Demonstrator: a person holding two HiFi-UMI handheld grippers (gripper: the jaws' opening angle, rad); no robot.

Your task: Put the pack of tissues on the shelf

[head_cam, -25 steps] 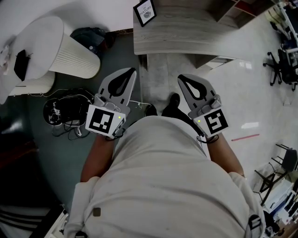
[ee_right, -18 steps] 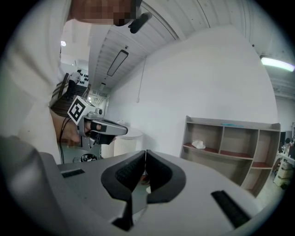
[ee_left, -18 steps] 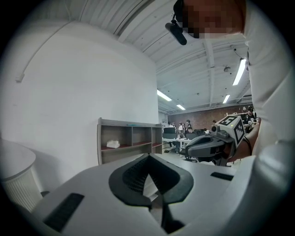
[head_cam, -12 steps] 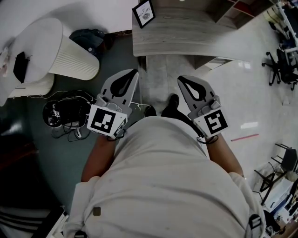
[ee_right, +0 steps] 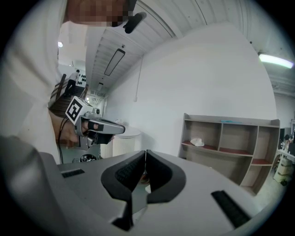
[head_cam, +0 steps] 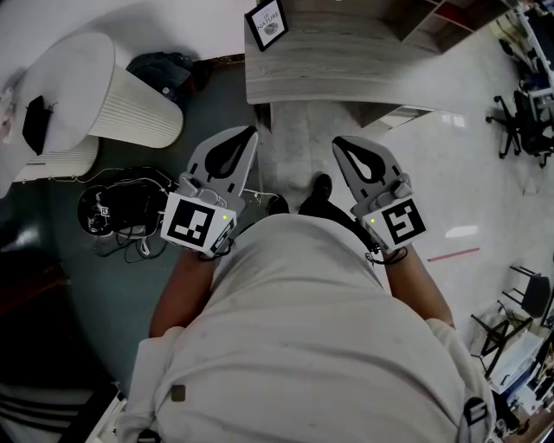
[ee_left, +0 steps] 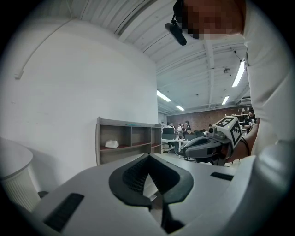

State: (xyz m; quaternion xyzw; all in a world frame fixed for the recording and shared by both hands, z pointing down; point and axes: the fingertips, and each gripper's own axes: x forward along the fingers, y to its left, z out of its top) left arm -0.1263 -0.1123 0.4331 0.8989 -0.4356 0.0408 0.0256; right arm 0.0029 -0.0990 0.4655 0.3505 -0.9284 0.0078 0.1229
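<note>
Almost nothing has moved since the earlier frames: left gripper [head_cam: 249, 134] and right gripper [head_cam: 339, 142] keep their places before the person's body, each with jaws pressed together on nothing. White wall, floor dark grey-green at left and pale glossy at right; counted: one shelf [head_cam: 346, 52] with three compartments across, one framed picture [head_cam: 267, 23] on its top, one white ribbed cylinder [head_cam: 130, 99], one tangle of black cables [head_cam: 121, 208]. The one pack of tissues [ee_left: 111, 144] lies in the shelf's left compartment, too small for detail and hidden under the shelf top in the head view, whose upper edge cuts the shelf off
</note>
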